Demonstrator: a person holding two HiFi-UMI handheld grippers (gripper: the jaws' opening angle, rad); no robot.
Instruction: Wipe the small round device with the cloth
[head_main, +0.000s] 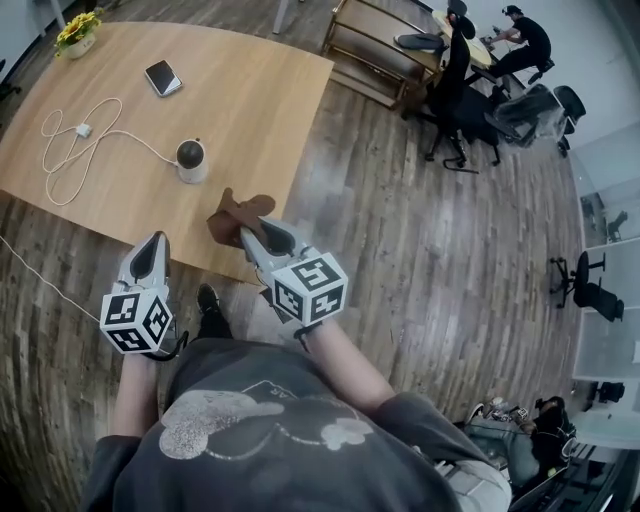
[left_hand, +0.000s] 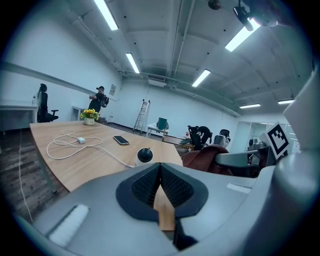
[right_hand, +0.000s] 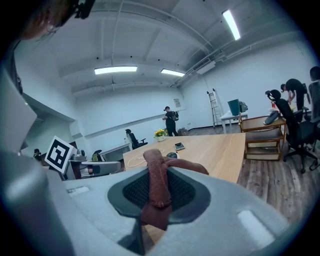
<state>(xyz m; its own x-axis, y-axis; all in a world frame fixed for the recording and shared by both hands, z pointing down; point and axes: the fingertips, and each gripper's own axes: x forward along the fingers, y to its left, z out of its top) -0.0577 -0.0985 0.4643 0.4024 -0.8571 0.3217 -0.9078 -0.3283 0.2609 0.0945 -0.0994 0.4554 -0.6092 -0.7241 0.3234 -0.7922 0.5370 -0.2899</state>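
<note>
- The left gripper (head_main: 152, 256) hangs over the floor just in front of the near edge of the table (head_main: 250, 90). Its jaws are pressed together at the tips with nothing between them; it takes no part in the work at this moment.
- The small round device (head_main: 191, 158) stands upright on the table, near the front edge, with a white cable (head_main: 75, 140) running from it to the left. It is apart from both grippers and nothing touches it.
- The cloth (head_main: 238, 215), reddish brown, is bunched at the table's near edge, to the right of the device and nearer the person. Whether its lower folds rest on the tabletop cannot be told.
- The right gripper (head_main: 258, 238) has its jaws pinching a fold of the cloth, which stands up between them in the right gripper view.
- Status, as judged: the cloth is secured; no wiping contact has been made. Remaining: carry the cloth to the device and rub its surface.
</note>
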